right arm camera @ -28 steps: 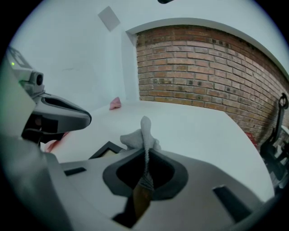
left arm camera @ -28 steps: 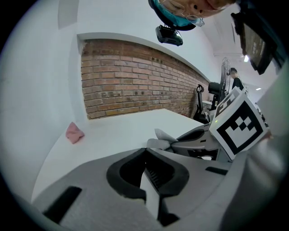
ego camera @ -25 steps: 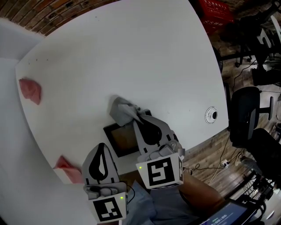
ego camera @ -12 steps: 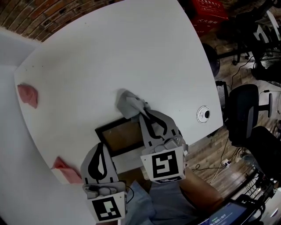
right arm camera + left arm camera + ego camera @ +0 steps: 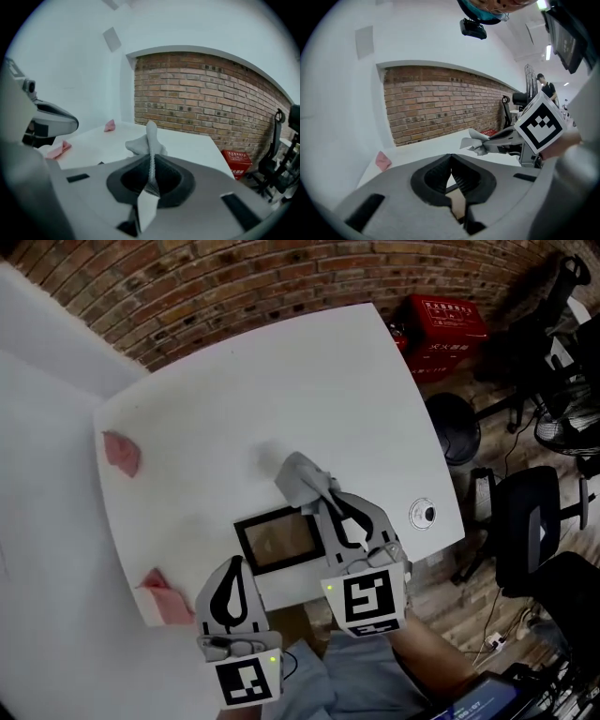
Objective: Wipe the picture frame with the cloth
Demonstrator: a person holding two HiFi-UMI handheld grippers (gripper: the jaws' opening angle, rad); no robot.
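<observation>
A black picture frame (image 5: 277, 540) with a brown inside lies flat near the front edge of the white table (image 5: 216, 418). My right gripper (image 5: 325, 501) is shut on a grey cloth (image 5: 302, 476), which bunches out past the frame's far right corner. In the right gripper view the cloth (image 5: 149, 138) stands up from between the jaws of that gripper (image 5: 151, 161). My left gripper (image 5: 235, 563) hovers by the frame's near left corner, jaws shut with nothing seen between them. In its own view the left gripper (image 5: 451, 158) looks over the frame (image 5: 457, 202).
Two pink cloths lie on the table's left side, one far (image 5: 122, 452) and one near (image 5: 165, 595). A round grommet (image 5: 424, 514) sits near the right edge. A red crate (image 5: 446, 320) and office chairs (image 5: 530, 526) stand on the floor to the right.
The head view has pulled back and shows more of the room. My right gripper with the cloth has slid from over the frame's far edge to past its far right corner.
</observation>
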